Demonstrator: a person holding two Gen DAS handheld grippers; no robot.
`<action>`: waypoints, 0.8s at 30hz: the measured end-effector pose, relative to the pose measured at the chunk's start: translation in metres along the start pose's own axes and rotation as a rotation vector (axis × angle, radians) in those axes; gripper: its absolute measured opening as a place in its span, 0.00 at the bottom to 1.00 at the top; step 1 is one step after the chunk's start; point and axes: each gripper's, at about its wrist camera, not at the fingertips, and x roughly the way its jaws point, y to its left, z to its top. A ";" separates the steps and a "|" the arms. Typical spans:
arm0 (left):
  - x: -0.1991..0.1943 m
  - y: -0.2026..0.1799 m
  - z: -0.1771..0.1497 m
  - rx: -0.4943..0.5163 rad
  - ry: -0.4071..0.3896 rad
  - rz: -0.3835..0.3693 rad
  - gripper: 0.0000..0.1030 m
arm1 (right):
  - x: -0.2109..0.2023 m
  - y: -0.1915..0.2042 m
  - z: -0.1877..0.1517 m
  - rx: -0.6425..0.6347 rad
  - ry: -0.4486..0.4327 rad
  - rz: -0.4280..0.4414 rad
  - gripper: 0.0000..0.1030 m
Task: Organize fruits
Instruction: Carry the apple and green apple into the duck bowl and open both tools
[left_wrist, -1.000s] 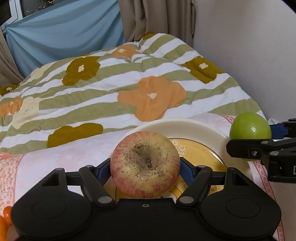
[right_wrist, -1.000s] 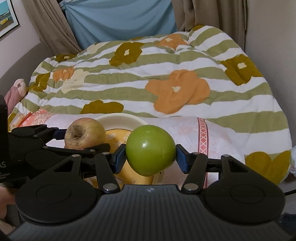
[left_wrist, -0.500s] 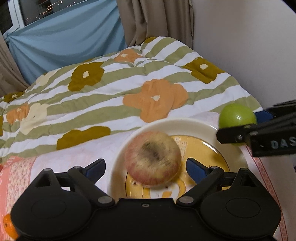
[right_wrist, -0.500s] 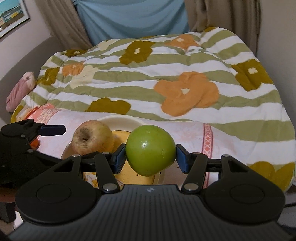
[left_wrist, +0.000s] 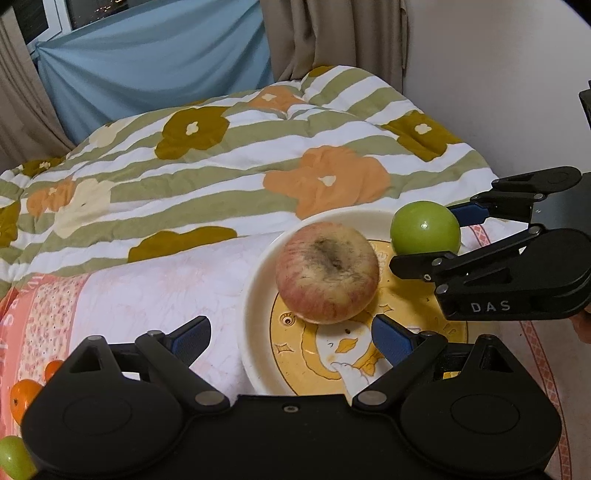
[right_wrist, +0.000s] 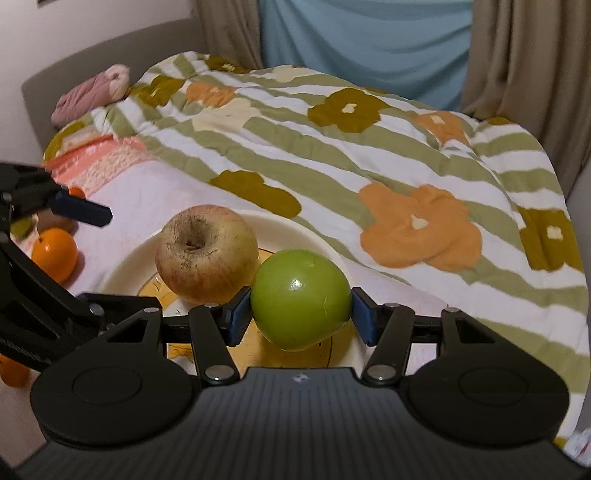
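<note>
Red-yellow apple (left_wrist: 327, 273) sits on cream plate (left_wrist: 255, 295), which lies on the bed (left_wrist: 155, 280). Left tool (left_wrist: 291, 338) has just opened; its blue pads stand wide apart, clear of the fruit. Right tool (right_wrist: 301, 310) is clamped on green apple (right_wrist: 301, 299), above plate's right side.

A: Can you read any words here?

B: Yes. White letters say "DAS". They are on the side of the black plastic gripper with blue pads (left_wrist: 439, 236), the right one.

A: Any words on the round cream plate with the yellow drawing (left_wrist: 258, 295)?

B: None I can read.
</note>
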 end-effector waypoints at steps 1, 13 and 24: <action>0.000 0.001 0.000 -0.003 0.003 0.000 0.93 | 0.001 0.001 -0.001 -0.009 -0.003 0.002 0.69; -0.003 0.007 -0.002 -0.026 0.008 0.011 0.93 | -0.002 0.013 -0.005 -0.069 -0.057 -0.056 1.00; -0.021 0.011 -0.001 -0.040 -0.018 0.013 0.93 | -0.029 0.003 -0.001 0.023 -0.071 -0.084 1.00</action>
